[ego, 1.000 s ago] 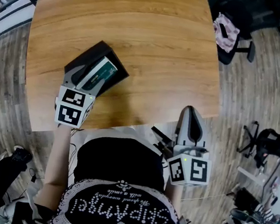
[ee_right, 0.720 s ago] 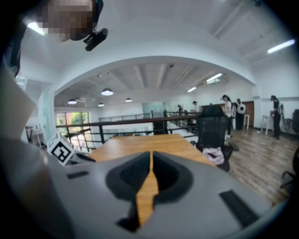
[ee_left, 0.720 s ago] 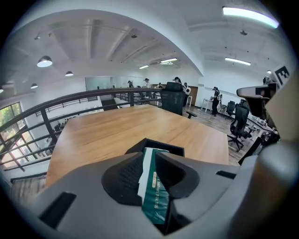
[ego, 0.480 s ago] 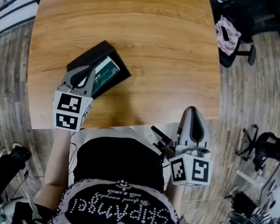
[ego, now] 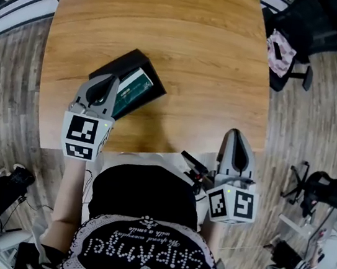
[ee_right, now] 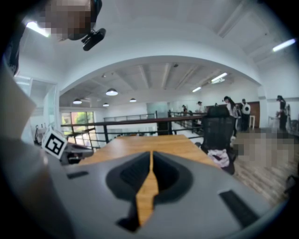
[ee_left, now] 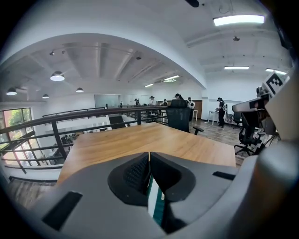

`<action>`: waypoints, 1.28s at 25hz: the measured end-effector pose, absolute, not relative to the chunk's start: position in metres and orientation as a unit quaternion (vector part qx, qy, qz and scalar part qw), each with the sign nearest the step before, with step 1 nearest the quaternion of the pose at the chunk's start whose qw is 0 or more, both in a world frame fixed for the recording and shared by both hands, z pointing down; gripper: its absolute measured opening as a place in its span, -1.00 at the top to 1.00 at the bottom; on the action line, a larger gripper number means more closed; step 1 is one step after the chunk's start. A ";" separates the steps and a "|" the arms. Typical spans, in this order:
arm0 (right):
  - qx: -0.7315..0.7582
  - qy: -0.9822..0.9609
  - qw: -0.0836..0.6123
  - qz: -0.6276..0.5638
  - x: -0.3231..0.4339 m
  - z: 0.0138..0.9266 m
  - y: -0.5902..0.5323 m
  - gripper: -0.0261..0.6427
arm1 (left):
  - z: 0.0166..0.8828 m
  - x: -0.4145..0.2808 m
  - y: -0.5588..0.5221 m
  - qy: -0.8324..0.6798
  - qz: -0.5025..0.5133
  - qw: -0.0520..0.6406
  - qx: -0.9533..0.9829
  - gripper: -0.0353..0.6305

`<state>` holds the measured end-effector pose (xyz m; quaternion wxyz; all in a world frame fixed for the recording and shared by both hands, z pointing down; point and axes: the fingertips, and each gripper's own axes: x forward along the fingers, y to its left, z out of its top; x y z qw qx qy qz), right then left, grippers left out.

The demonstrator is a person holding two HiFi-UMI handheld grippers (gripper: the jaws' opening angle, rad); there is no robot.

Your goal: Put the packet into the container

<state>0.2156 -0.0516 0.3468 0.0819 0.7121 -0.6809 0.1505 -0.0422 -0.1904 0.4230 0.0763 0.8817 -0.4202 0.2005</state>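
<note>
A black open container point(ego: 117, 67) sits on the wooden table point(ego: 196, 34) near its front left. In it lies a green and white packet point(ego: 137, 86), flat. My left gripper point(ego: 109, 80) hovers over the container's near end, shut with nothing between its pads. In the left gripper view the jaws point(ee_left: 149, 155) meet, and the packet point(ee_left: 157, 205) shows below them through the gap. At the table's front right edge my right gripper point(ego: 236, 136) is held shut and empty, and its own view shows the shut tips point(ee_right: 152, 154) with only tabletop beyond.
A black office chair with a pink cloth point(ego: 282, 52) stands off the table's right side. A metal railing point(ee_left: 70, 122) runs beyond the table's left. More chairs point(ee_left: 180, 116) and people stand far off. The person's body is at the front edge.
The left gripper's jaws, spread beside the packet a second ago, have shut empty. It has lifted and drawn back from the container. The packet stays in the container. The right gripper has kept still.
</note>
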 end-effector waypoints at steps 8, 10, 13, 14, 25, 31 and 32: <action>0.692 -0.702 0.083 0.144 0.204 0.345 -0.068 0.80 | 0.381 -0.069 -0.188 -0.463 0.130 0.079 0.873 0.79; 0.687 -0.707 0.084 0.142 0.201 0.344 -0.072 0.80 | 0.366 -0.076 -0.186 -0.473 0.103 0.080 0.871 0.79; 0.680 -0.715 0.084 0.141 0.194 0.343 -0.076 0.80 | 0.344 -0.088 -0.181 -0.490 0.061 0.080 0.866 0.80; 0.678 -0.717 0.083 0.140 0.192 0.342 -0.078 0.80 | 0.338 -0.093 -0.179 -0.497 0.052 0.078 0.863 0.80; 0.653 -0.742 0.079 0.130 0.158 0.338 -0.086 0.80 | 0.296 -0.146 -0.147 -0.543 0.002 0.048 0.839 0.81; 0.642 -0.753 0.075 0.123 0.138 0.335 -0.087 0.80 | 0.296 -0.163 -0.128 -0.547 0.001 0.043 0.836 0.81; 0.641 -0.754 0.075 0.122 0.136 0.335 -0.088 0.80 | 0.298 -0.164 -0.125 -0.548 0.001 0.045 0.835 0.81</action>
